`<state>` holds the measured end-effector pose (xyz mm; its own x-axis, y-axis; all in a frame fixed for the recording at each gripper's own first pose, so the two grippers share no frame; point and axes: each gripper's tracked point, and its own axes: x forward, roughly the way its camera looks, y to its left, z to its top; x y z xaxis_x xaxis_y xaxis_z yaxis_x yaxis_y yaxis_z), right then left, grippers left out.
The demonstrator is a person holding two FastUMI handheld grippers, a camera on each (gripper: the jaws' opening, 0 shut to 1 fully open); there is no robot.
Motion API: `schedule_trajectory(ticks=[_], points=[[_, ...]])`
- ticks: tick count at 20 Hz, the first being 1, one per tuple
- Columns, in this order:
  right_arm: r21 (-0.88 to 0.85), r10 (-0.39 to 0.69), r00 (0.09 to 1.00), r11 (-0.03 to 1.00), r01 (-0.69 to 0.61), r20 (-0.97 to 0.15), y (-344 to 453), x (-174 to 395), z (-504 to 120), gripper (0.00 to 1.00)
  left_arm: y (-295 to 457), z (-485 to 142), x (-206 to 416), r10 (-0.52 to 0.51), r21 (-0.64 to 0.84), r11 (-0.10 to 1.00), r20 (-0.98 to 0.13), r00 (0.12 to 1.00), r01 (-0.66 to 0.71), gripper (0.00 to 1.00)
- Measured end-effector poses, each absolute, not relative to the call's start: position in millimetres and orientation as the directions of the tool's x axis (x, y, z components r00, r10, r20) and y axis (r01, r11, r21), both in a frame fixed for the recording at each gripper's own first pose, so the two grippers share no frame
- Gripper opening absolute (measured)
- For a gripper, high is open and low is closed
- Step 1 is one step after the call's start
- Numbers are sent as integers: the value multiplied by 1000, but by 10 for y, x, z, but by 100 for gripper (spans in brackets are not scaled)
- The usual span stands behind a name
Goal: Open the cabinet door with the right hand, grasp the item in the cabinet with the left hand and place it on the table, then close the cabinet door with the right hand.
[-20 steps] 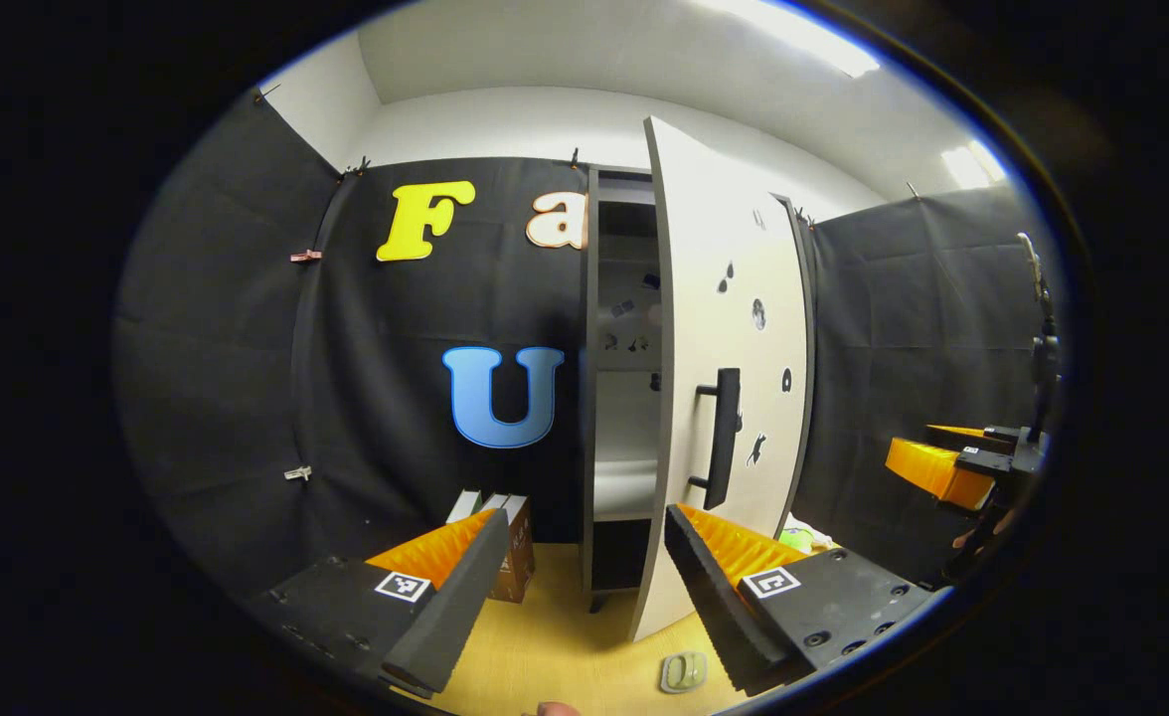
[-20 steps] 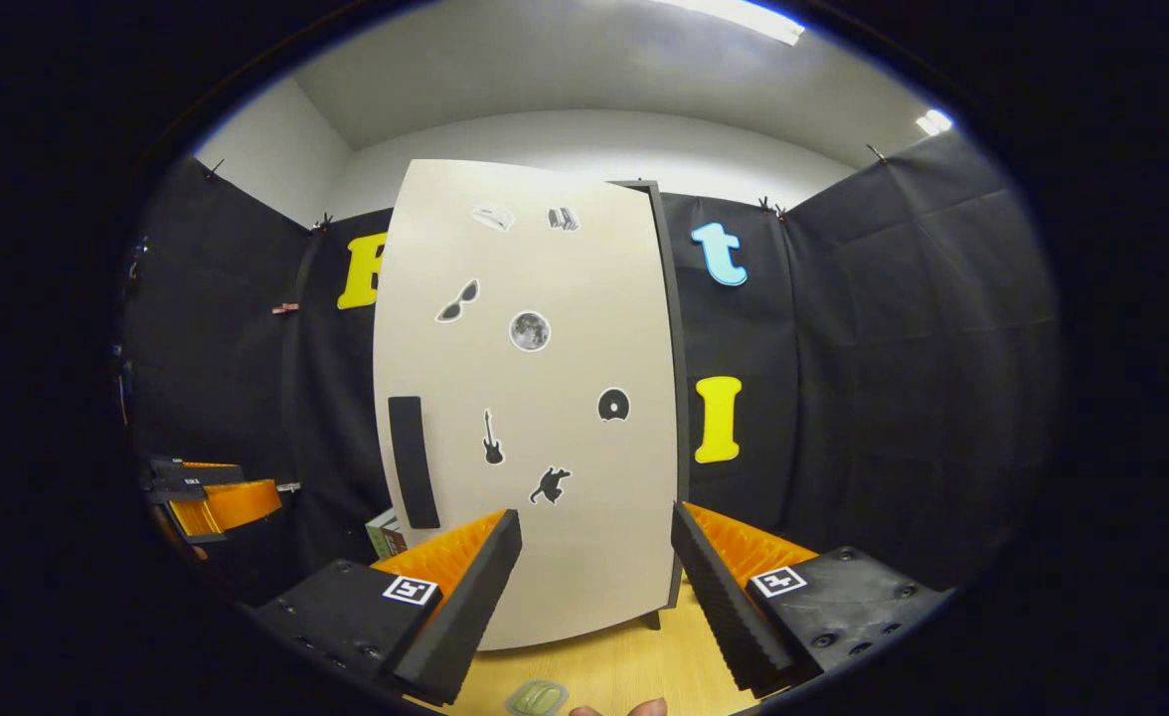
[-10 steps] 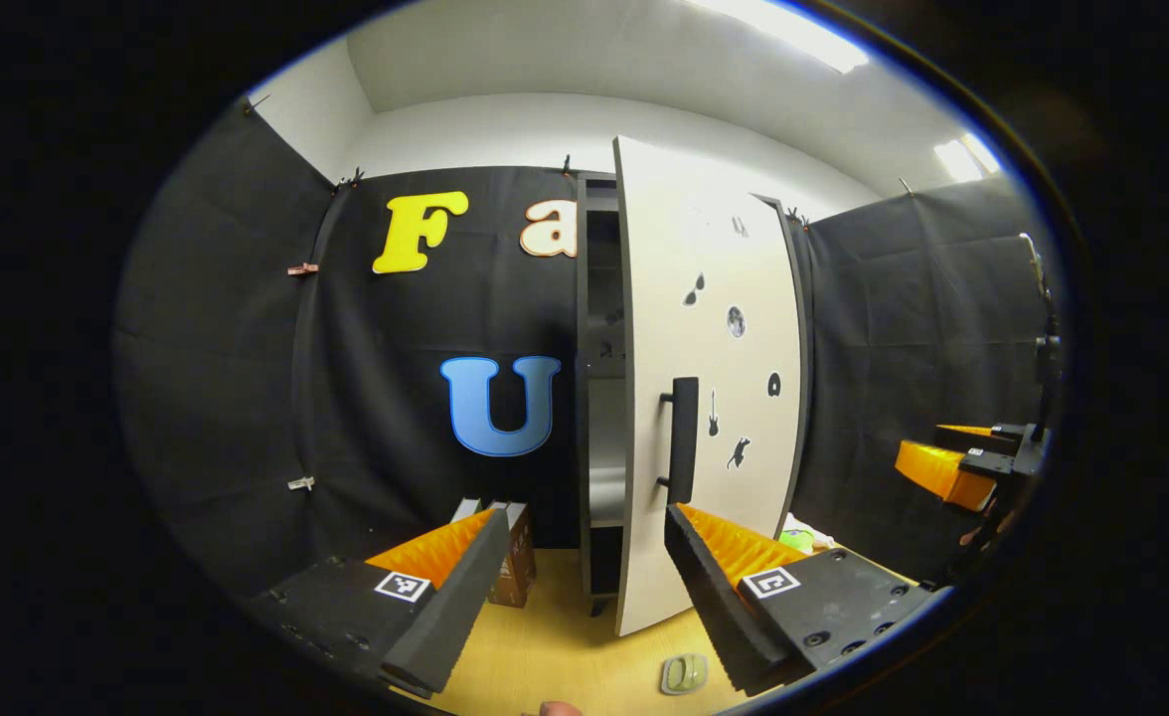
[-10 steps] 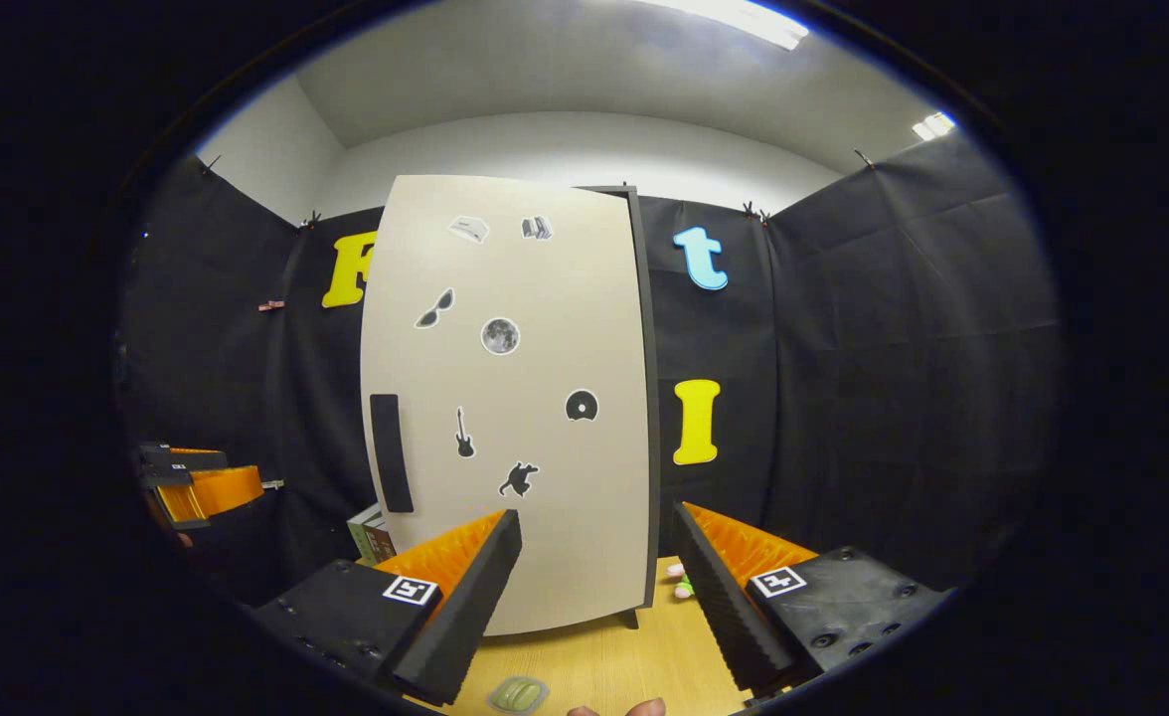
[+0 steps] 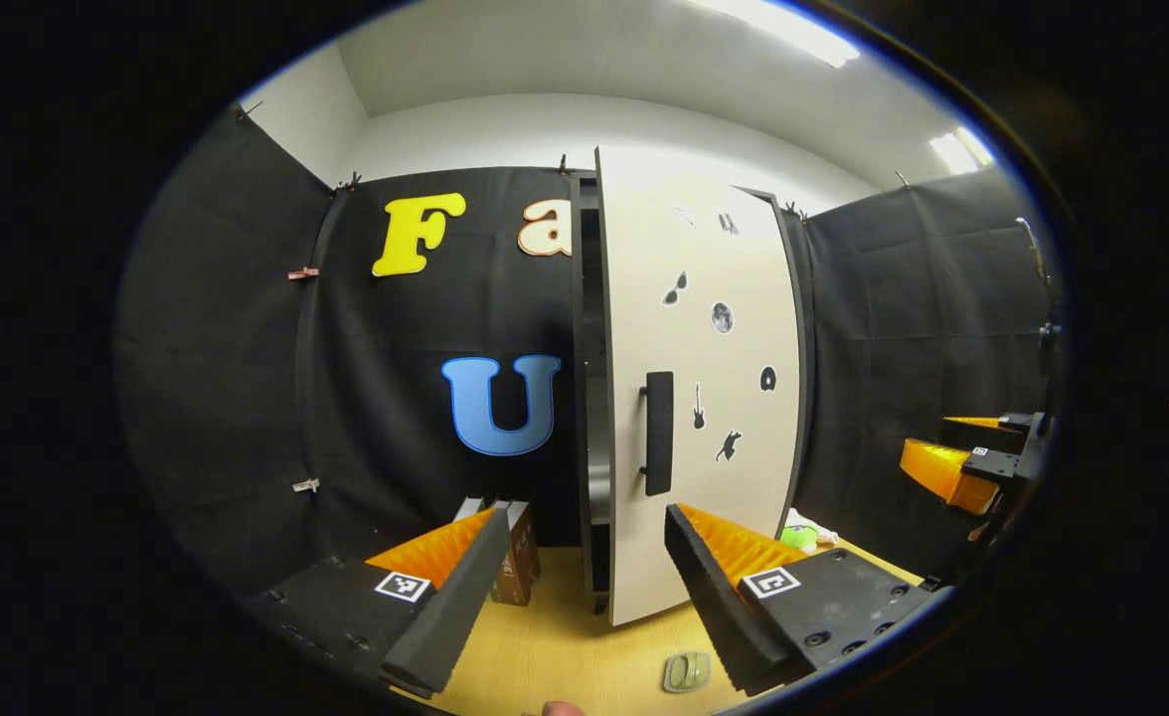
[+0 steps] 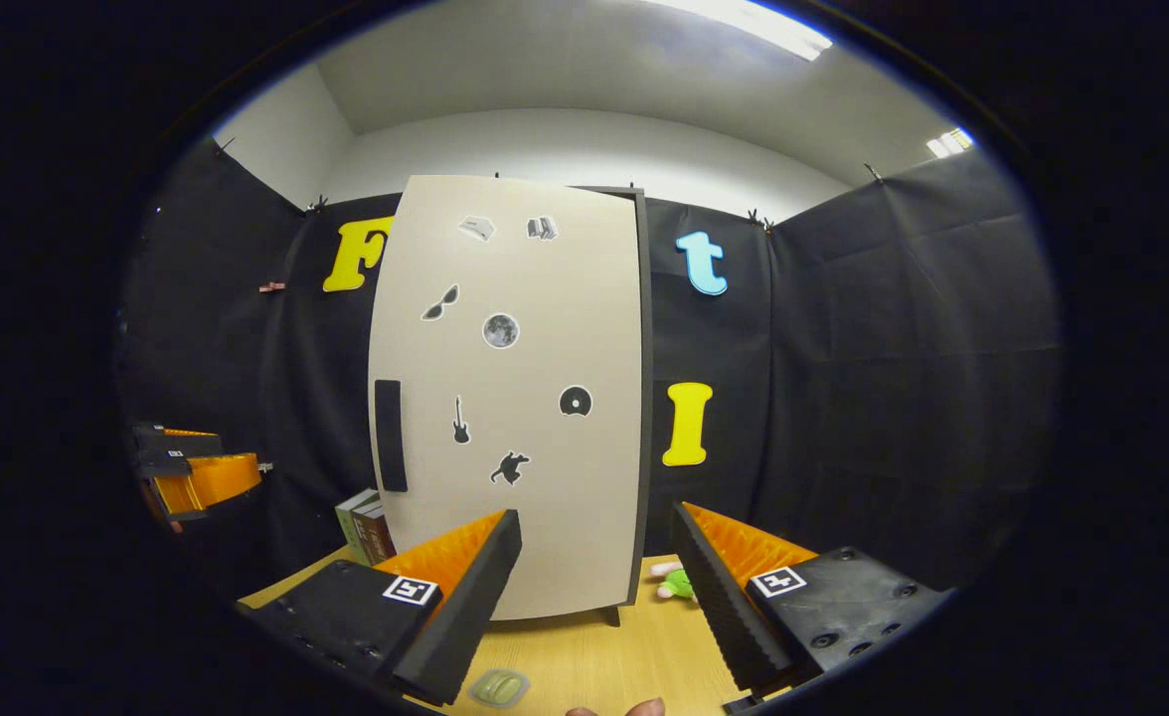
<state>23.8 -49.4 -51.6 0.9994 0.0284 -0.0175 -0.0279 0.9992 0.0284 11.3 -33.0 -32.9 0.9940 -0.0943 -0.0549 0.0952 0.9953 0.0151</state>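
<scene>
Two grippers are held with fingers spread and empty: the left gripper [image 5: 580, 587] and the right gripper [image 6: 594, 597], both levelled at the cabinet [image 5: 584, 398] from the near side, above the table [image 6: 634, 656]. The door [image 6: 515, 398] is seen upright, its long axis vertical, left ajar by a narrow gap at its left edge, with the handle [image 5: 658, 433] facing near. A small green item [image 5: 686, 672] is seen lying flat on the near table.

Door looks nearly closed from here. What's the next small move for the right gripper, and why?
Probably a light push on the cabinet door with the right gripper to seat it. In the left gripper view a narrow dark gap remains along the handle edge, so the door is not quite shut. The right gripper is open, empty, and off the door. The small green item already lies on the table.
</scene>
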Motion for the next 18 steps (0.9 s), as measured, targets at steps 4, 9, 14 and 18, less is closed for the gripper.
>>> schedule_trajectory(ticks=[4,9,14,18], points=[[28,32,999,999,-32,-25,-455,217,-536,98,-314,-314,89,-99,17,995,-54,994,100,98],[29,32,999,999,-31,-29,-455,218,-551,96,-328,-308,91,-102,20,994,-53,993,103,98],[32,34,999,999,-34,-24,-438,216,-536,96,-308,-308,93,-100,24,995,-50,994,101,98],[36,36,999,999,-35,-28,-436,218,-549,96,-320,-303,92,-101,21,995,-49,994,102,98]])
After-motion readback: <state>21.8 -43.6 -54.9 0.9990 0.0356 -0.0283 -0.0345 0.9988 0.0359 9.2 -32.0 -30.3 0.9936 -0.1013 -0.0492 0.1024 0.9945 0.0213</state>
